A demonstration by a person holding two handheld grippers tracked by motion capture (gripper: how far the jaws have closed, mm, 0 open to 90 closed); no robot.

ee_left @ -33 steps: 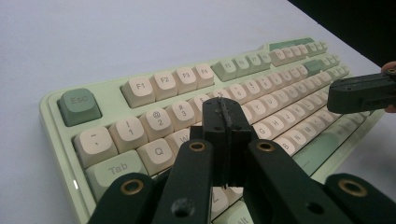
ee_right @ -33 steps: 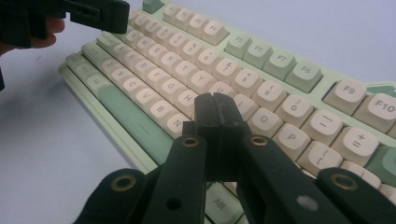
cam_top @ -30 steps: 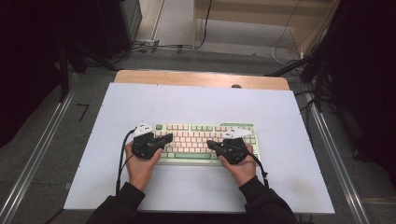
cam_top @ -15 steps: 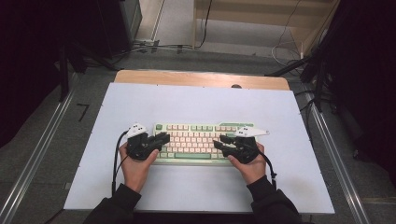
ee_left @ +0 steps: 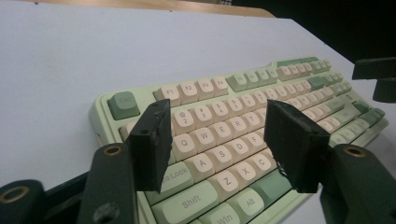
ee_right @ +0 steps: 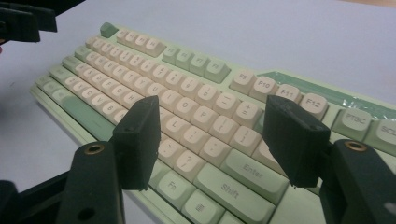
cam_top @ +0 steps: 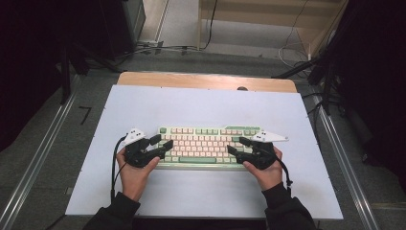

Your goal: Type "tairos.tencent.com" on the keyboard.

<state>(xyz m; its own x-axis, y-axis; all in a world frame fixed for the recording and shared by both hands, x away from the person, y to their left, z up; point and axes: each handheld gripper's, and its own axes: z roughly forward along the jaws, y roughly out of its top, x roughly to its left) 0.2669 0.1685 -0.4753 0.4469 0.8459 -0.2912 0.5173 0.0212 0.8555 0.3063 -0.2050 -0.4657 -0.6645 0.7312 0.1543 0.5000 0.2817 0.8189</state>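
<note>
A person poises the left gripper (cam_top: 162,145) and right gripper (cam_top: 235,147), jaws apart and empty, over either end of a green keyboard (cam_top: 209,146) mid-table (cam_top: 206,103); seemingly pre-grasp, needing matched closure next.

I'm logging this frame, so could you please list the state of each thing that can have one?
Left gripper: open, empty, over the keyboard's left end.
Right gripper: open, empty, over its right end.
Keyboard: flat on the table, ungripped.
Table: white top, keyboard on it.
</note>
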